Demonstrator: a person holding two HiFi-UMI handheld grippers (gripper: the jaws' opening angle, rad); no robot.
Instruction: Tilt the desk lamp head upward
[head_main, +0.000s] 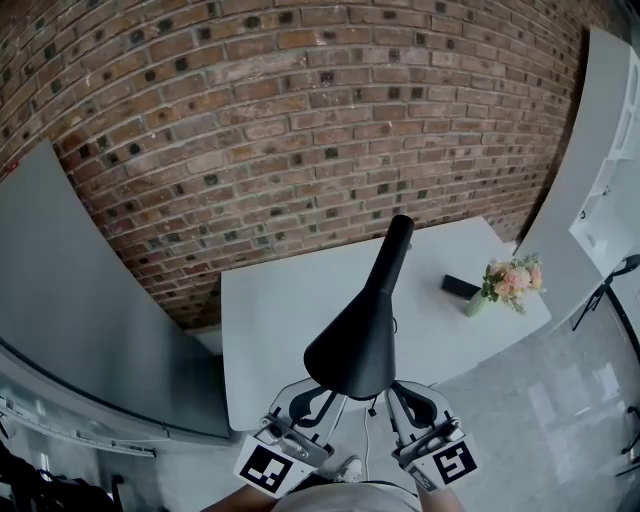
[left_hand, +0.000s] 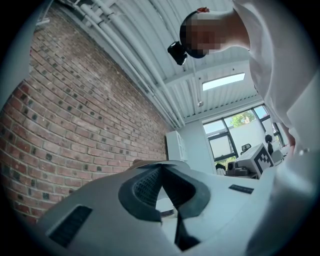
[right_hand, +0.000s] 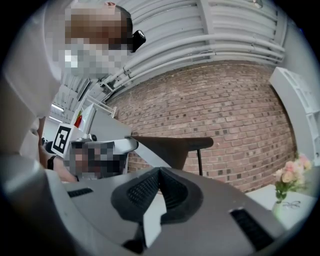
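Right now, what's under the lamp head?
In the head view, the black lamp head hangs above the white table and covers the tips of the left gripper and right gripper. The lamp's base is hidden there.

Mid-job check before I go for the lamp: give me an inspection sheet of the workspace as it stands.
Surface: white table, set against the wall.
Job's things: black desk lamp, its wide head nearest the camera and its arm running away toward the wall; nothing grips it.
Clutter: vase of pink flowers and small black object, both at the table's right end.
Grippers: left tongs and right tongs have their tips together and hold nothing; both are low, near the lamp head.
Cables: thin line below the lamp head, maybe a cord; cannot tell.
Surroundings: brick wall, grey panel at left, glossy floor.
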